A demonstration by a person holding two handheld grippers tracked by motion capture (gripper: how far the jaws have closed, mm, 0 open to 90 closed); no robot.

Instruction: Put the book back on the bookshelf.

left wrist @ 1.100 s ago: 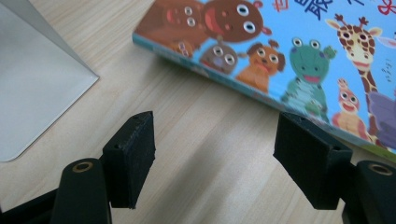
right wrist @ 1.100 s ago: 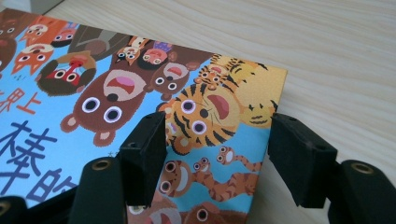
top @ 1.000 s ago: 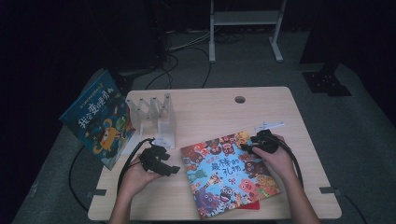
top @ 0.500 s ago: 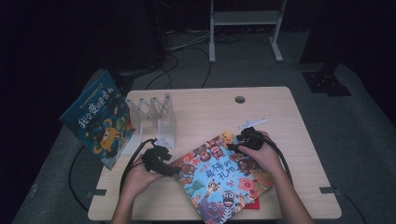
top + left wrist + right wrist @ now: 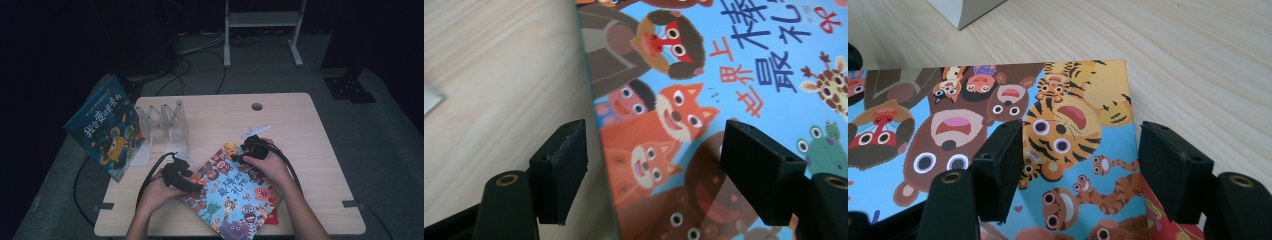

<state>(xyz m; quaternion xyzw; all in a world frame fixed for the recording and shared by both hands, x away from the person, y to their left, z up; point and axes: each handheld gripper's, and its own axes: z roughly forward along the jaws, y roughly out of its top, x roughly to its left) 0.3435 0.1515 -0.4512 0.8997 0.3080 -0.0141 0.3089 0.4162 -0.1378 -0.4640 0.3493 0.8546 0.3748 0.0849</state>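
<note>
So the animal picture book (image 5: 232,192) lies flat on the table (image 5: 295,125), near my edge, turned diagonally: its long axis runs from the far-left corner by my right gripper (image 5: 239,155) toward the near right. My left gripper (image 5: 196,188) sits at the book's left edge, jaws apart straddling that edge, nothing pinched. The right one's jaws have just been opening, hovering over the tiger corner, gripping nothing.

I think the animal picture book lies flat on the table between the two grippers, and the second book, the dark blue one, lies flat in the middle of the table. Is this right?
Not quite. In the high view the dark blue book leans upright at the table's left edge, beside the clear rack, not flat in the middle. The animal picture book does lie flat between the grippers.
</note>
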